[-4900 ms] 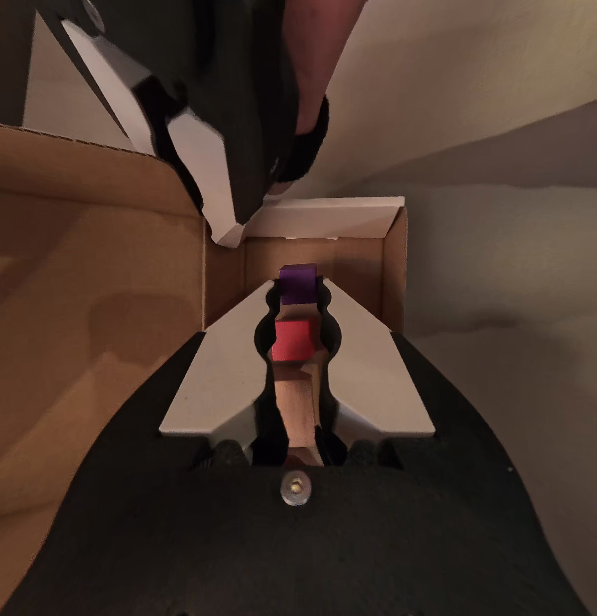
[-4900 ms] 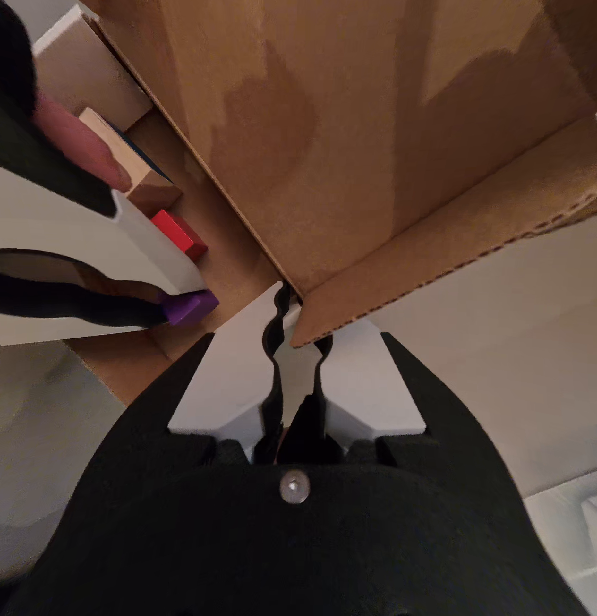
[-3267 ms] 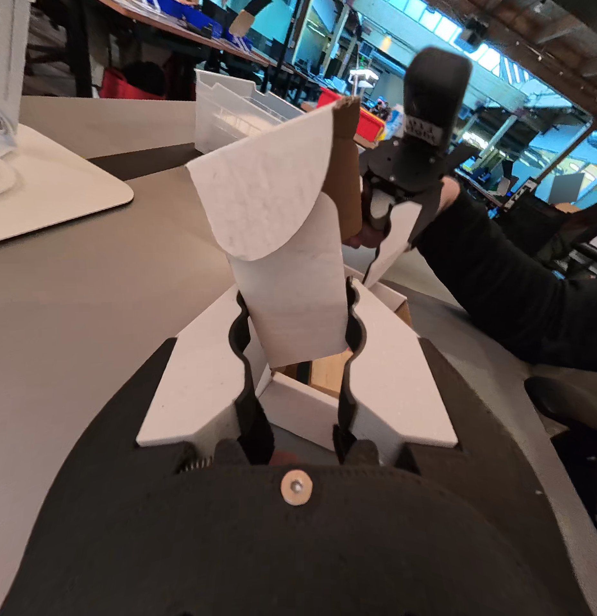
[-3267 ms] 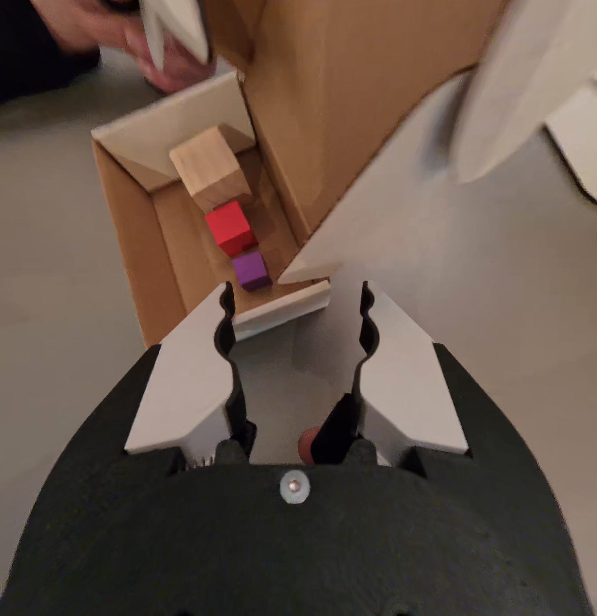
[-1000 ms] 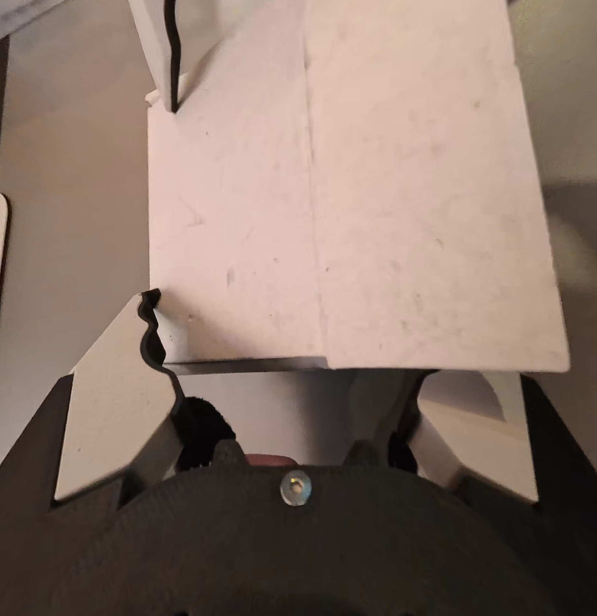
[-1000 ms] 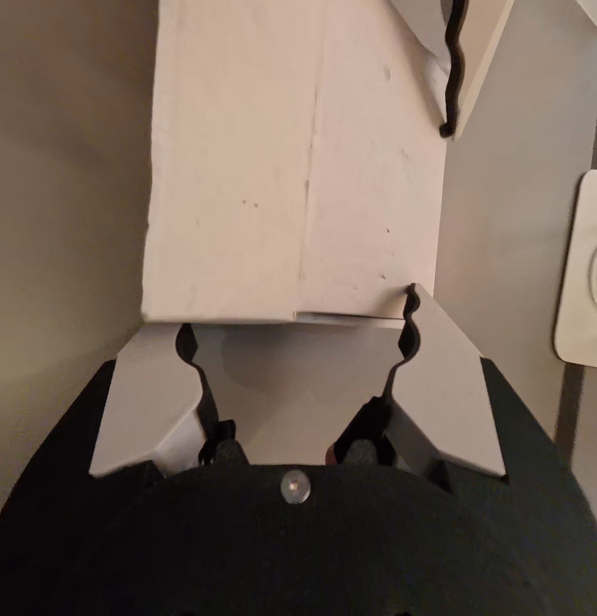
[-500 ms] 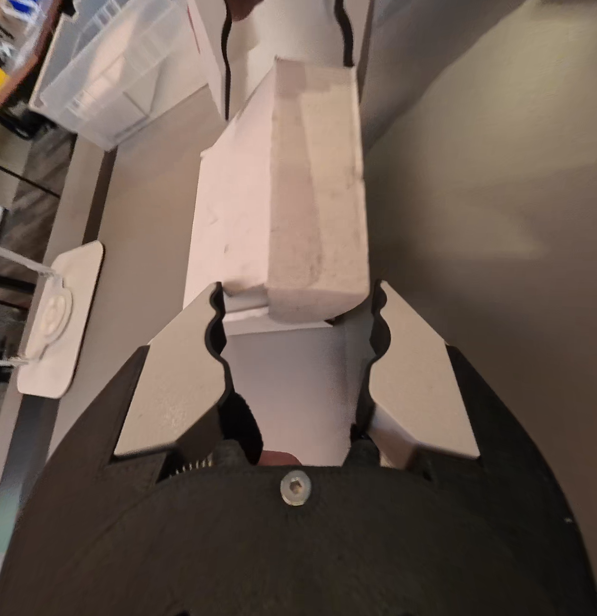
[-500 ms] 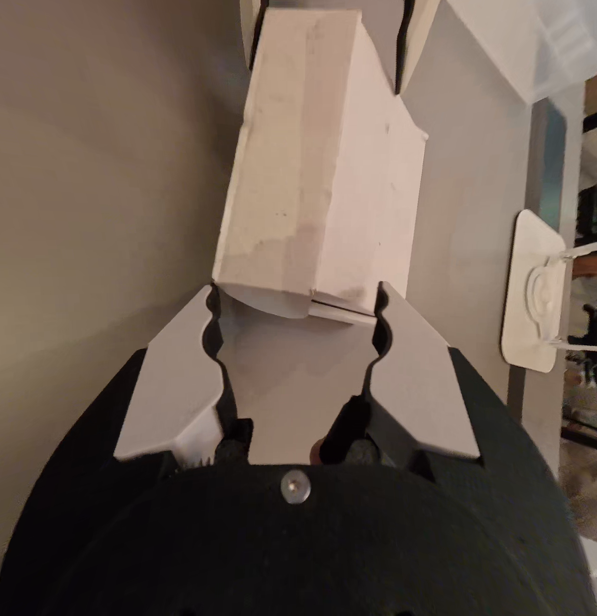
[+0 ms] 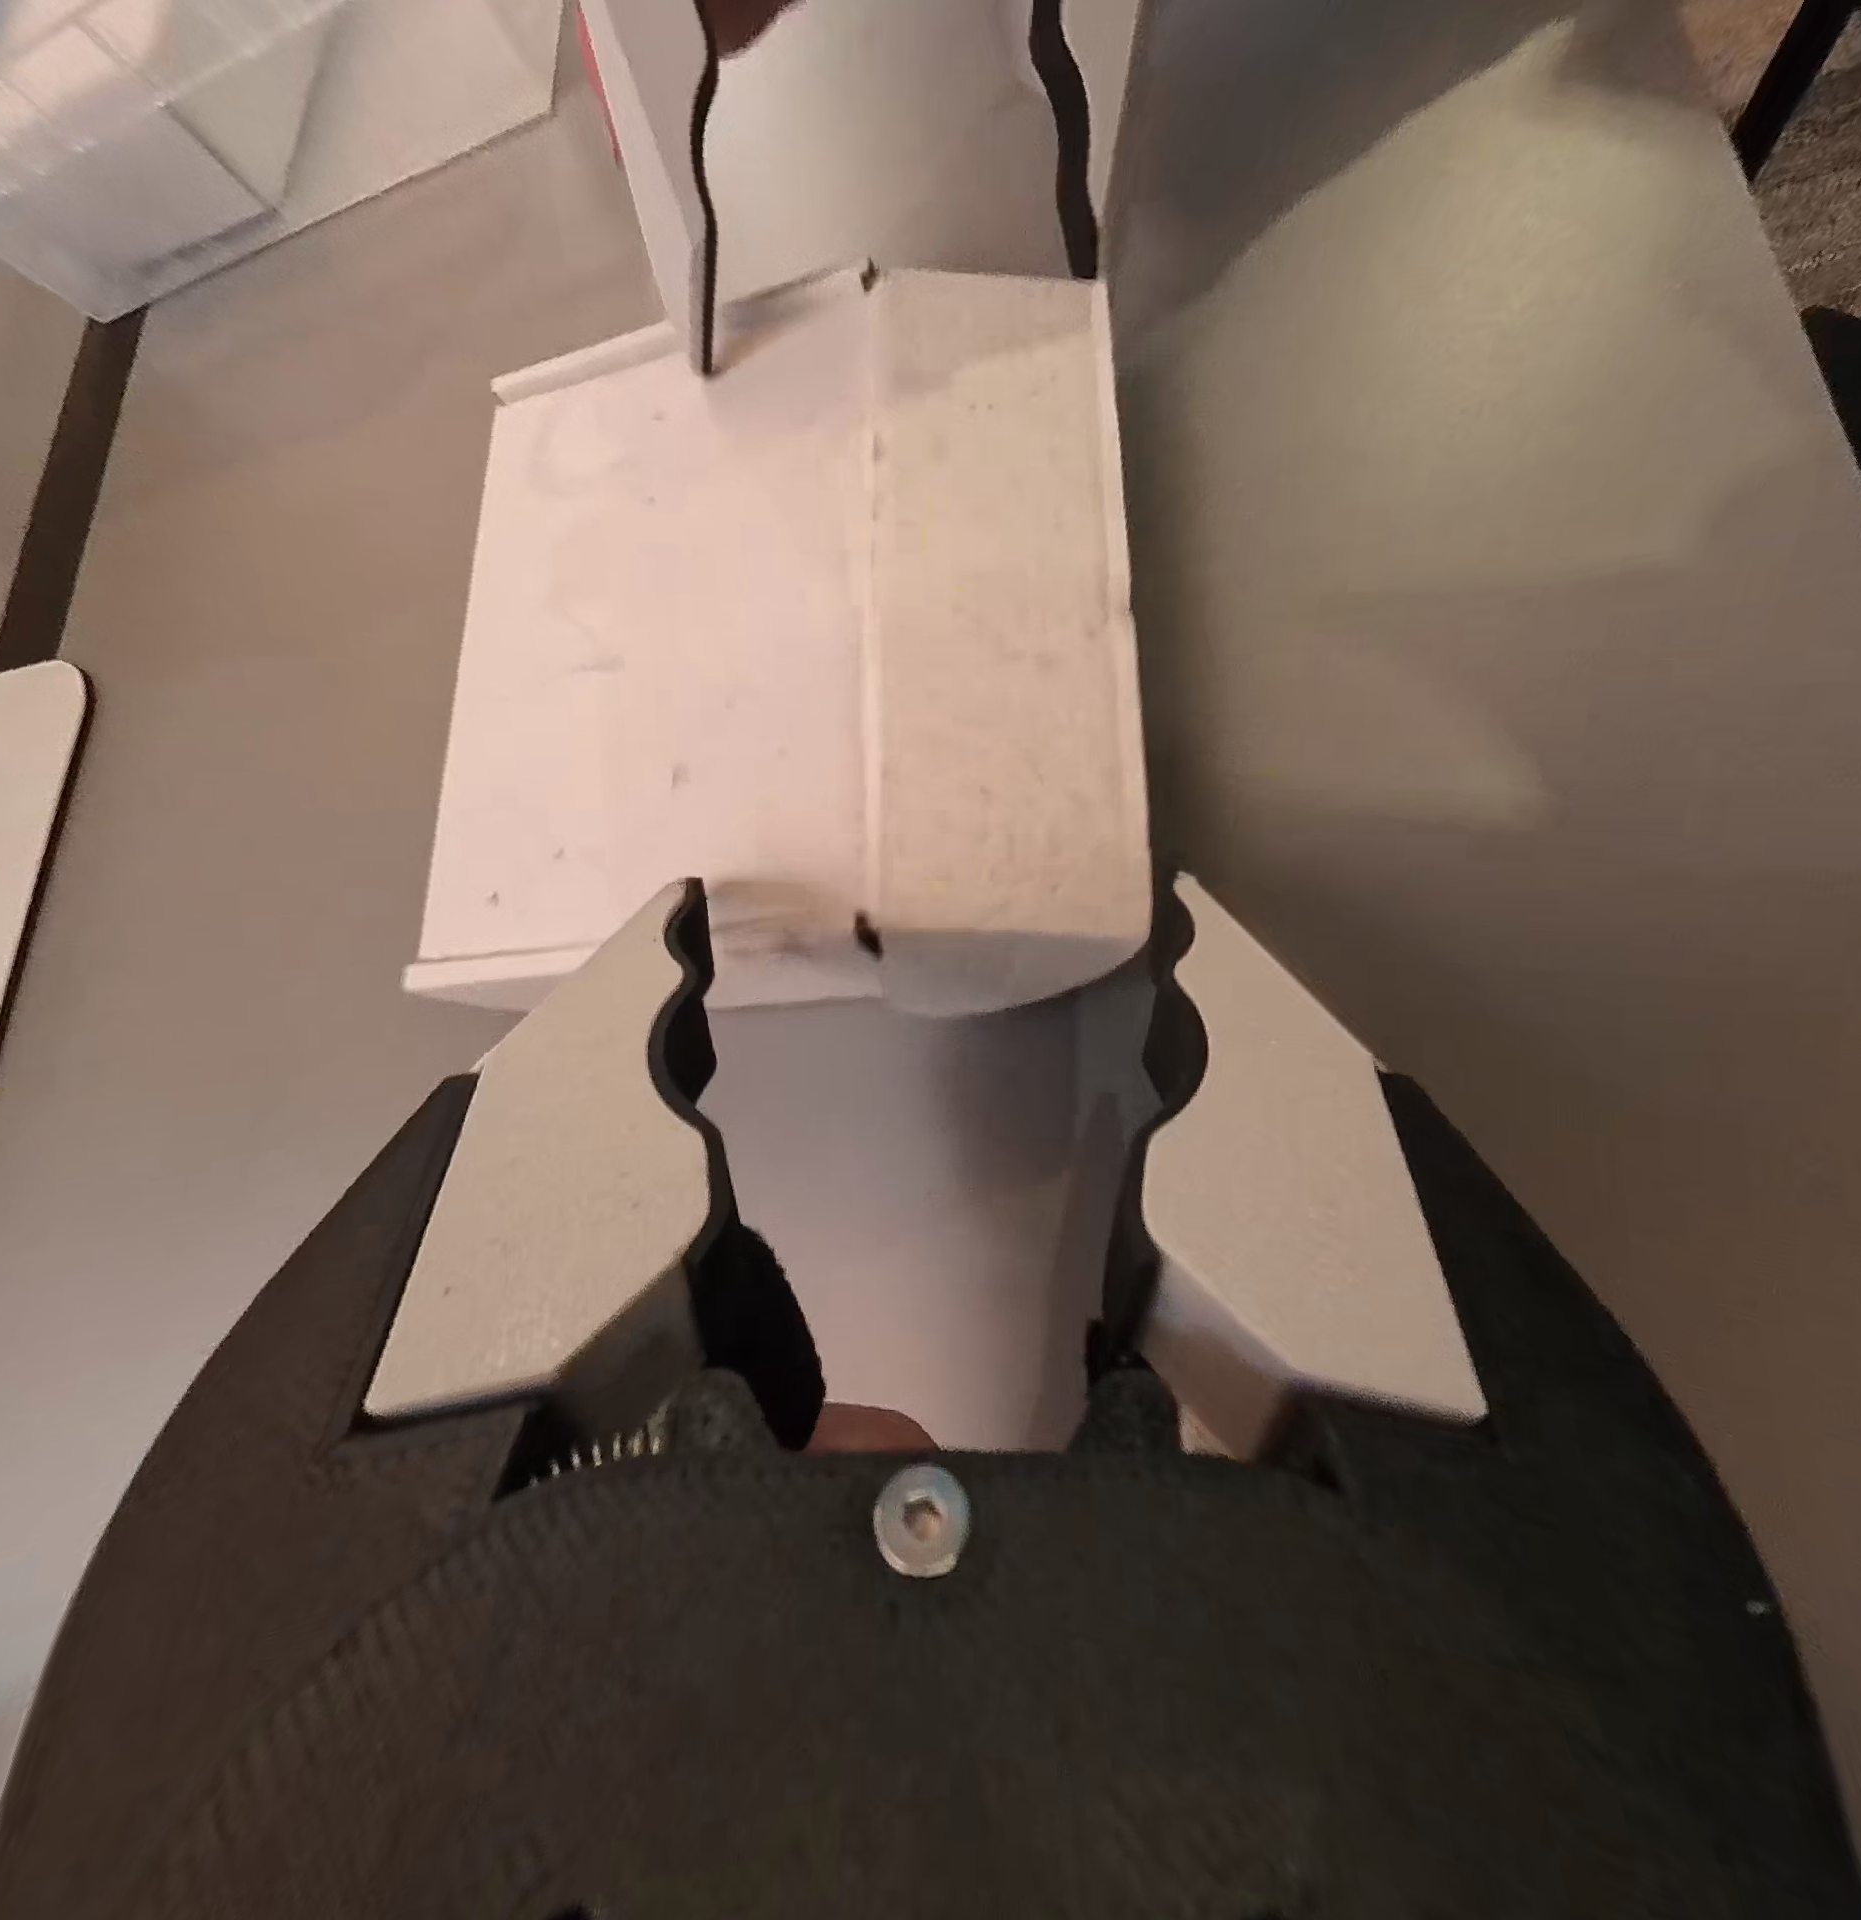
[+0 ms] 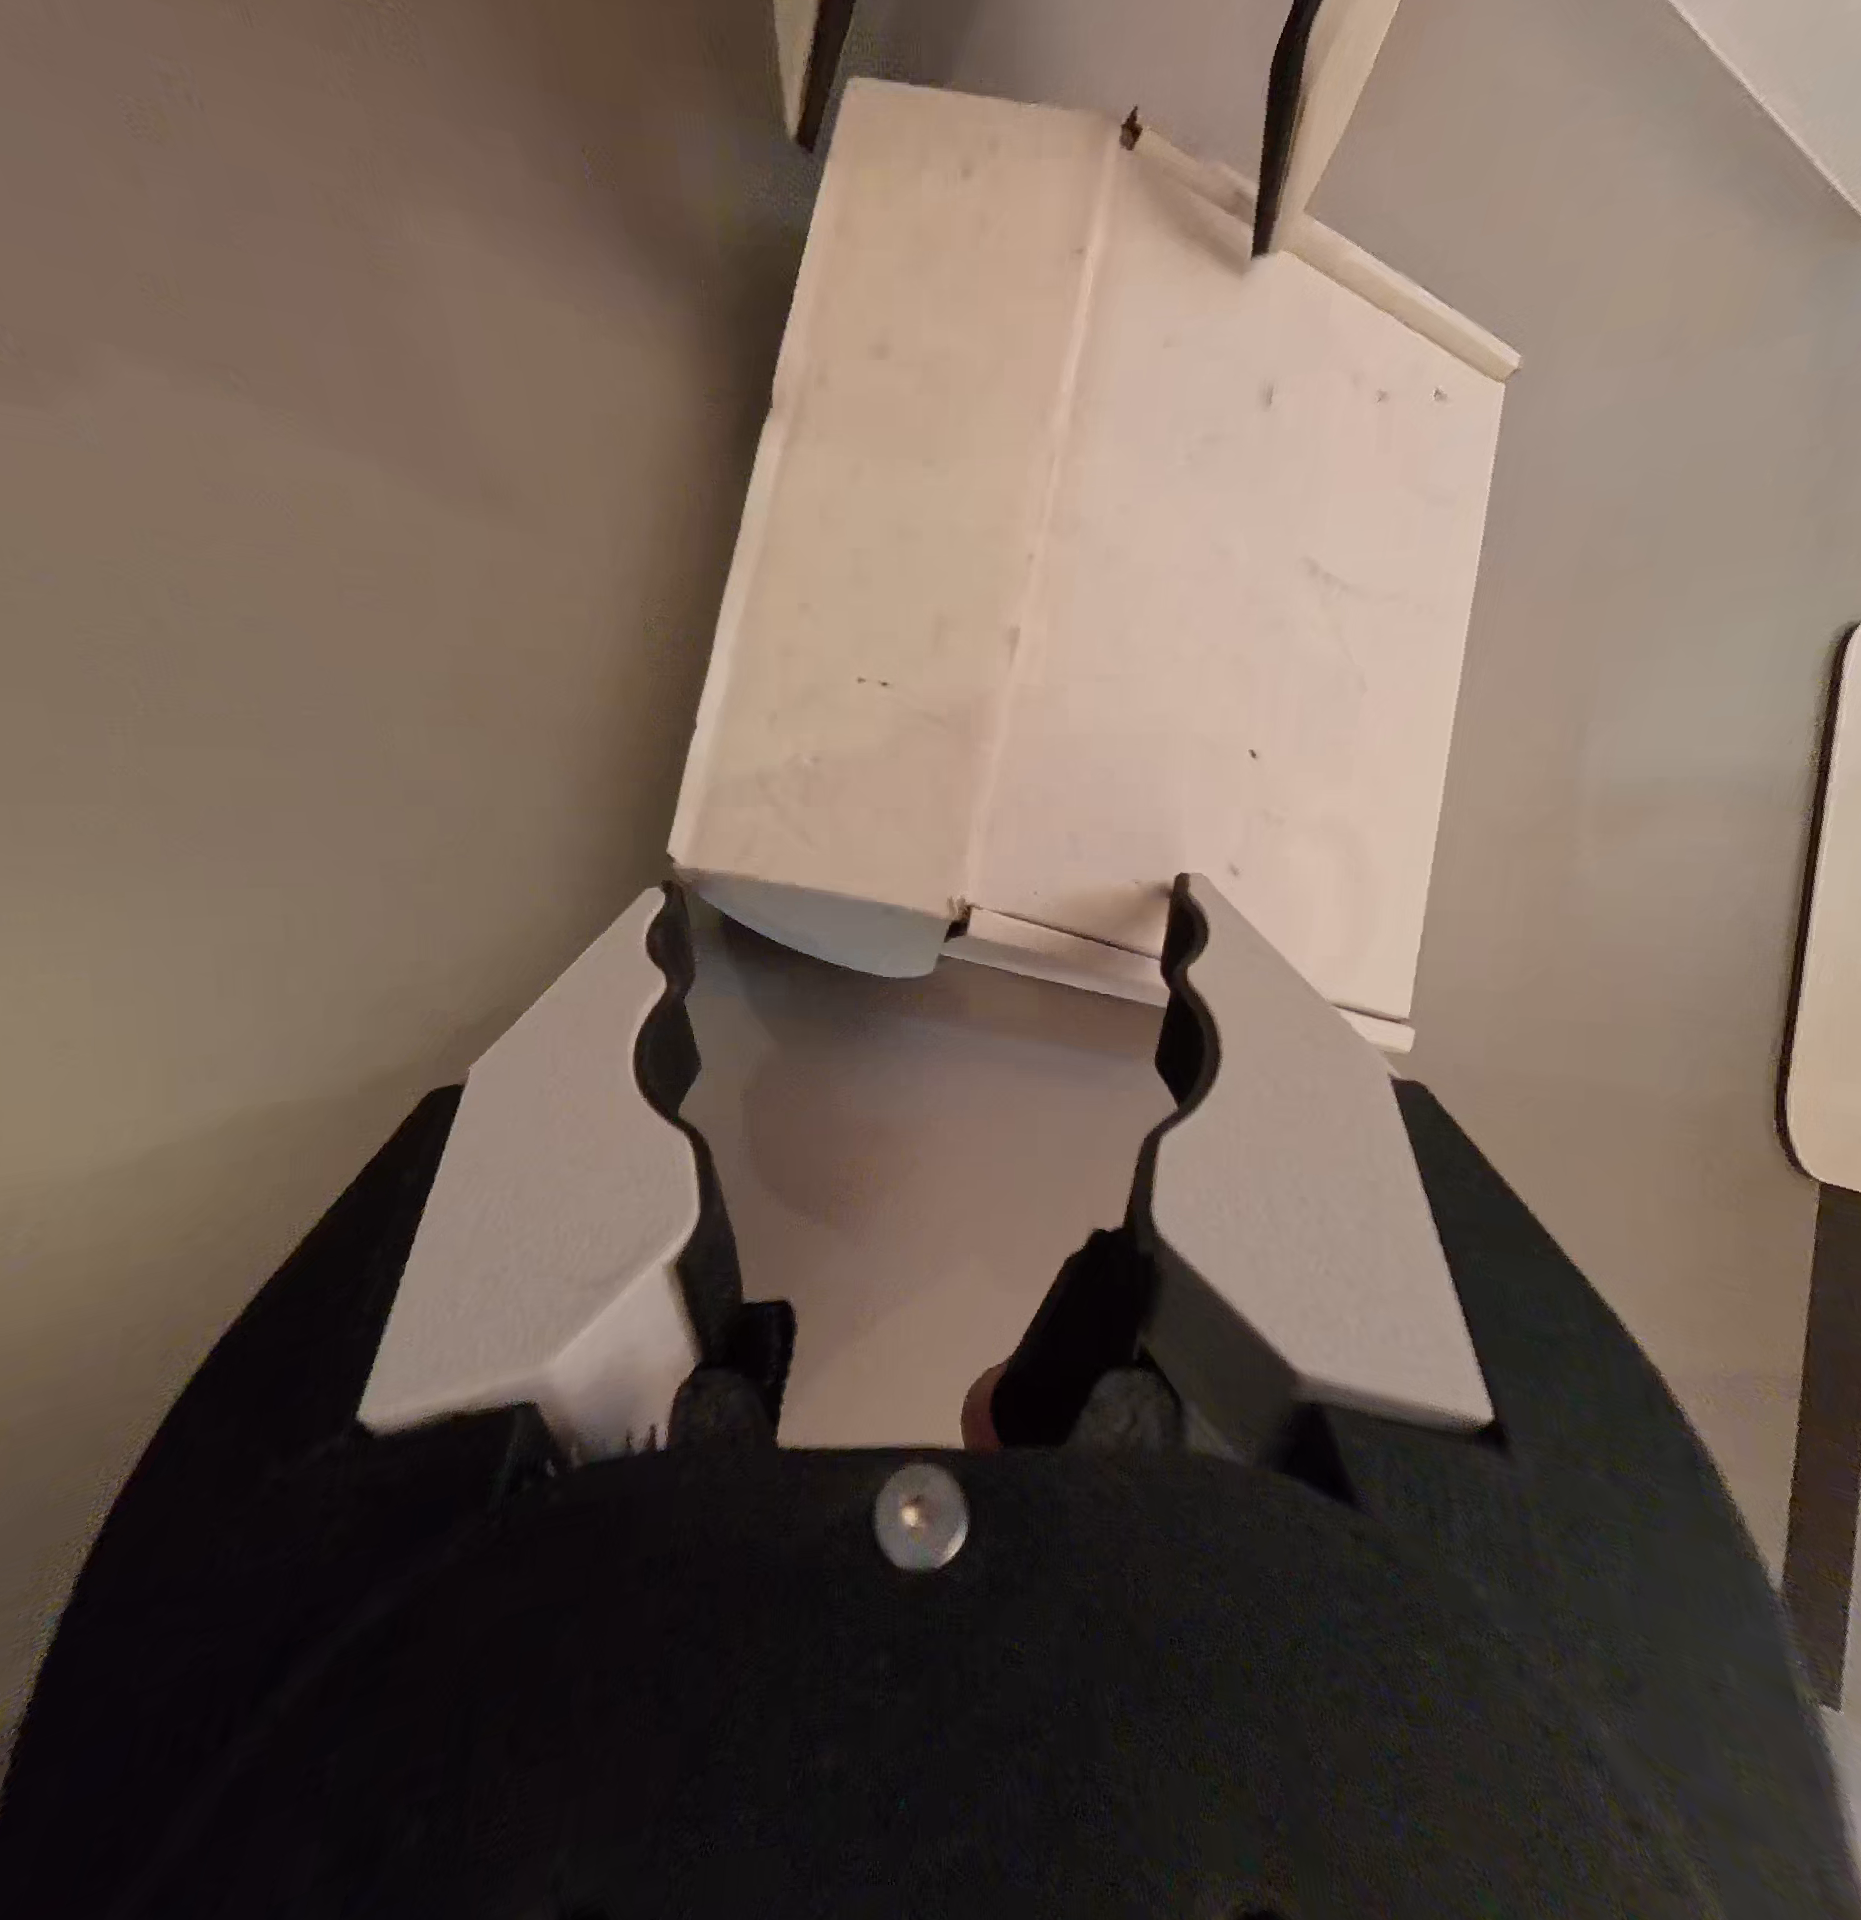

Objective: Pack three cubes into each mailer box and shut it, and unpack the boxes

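Note:
A white mailer box lies on the grey table with its lid folded down over it. The lid's front flap bends down along the box's right side, and a rounded side tab shows at its near end. The cubes are hidden inside. My left gripper is open and empty, with its fingertips at the near end of the box, astride the flap. My right gripper is open and empty at the opposite end of the box. Each gripper also shows at the far end in the other's view, the right gripper and the left gripper.
A clear plastic bin stands at the far left of the table. A flat white base plate lies to the left of the box and also shows in the right wrist view. A dark strip runs along the table's edge.
The box stood open with a wooden, a red and a purple cube inside. The lid has come down over them. Both grippers have opened and now sit at opposite ends of the box.

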`<control>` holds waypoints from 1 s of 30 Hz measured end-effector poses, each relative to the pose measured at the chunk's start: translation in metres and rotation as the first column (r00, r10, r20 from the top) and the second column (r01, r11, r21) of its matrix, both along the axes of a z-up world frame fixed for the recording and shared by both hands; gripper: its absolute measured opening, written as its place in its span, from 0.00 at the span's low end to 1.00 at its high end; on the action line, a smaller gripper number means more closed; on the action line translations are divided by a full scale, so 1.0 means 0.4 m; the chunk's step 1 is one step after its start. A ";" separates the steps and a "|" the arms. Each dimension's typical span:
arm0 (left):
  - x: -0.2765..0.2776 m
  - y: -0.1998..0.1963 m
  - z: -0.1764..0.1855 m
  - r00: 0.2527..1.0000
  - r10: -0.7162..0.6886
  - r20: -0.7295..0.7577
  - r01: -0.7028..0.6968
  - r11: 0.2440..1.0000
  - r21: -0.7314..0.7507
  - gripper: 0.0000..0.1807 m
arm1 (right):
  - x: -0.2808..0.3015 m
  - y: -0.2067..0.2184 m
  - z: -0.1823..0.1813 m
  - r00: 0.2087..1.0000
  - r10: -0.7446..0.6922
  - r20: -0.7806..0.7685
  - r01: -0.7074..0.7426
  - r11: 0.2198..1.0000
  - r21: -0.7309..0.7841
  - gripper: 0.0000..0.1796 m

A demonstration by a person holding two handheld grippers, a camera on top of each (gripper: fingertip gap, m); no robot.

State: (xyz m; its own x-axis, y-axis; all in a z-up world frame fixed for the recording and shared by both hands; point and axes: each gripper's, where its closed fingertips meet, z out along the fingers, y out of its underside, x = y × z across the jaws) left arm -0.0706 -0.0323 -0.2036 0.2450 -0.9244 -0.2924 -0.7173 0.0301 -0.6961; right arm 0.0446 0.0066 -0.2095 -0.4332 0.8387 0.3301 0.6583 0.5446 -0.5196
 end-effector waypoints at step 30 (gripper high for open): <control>-0.035 0.064 -0.007 0.962 -0.177 -0.207 0.180 0.984 -0.006 0.40 | -0.017 0.058 0.009 0.998 0.027 0.050 -0.030 0.998 0.052 0.37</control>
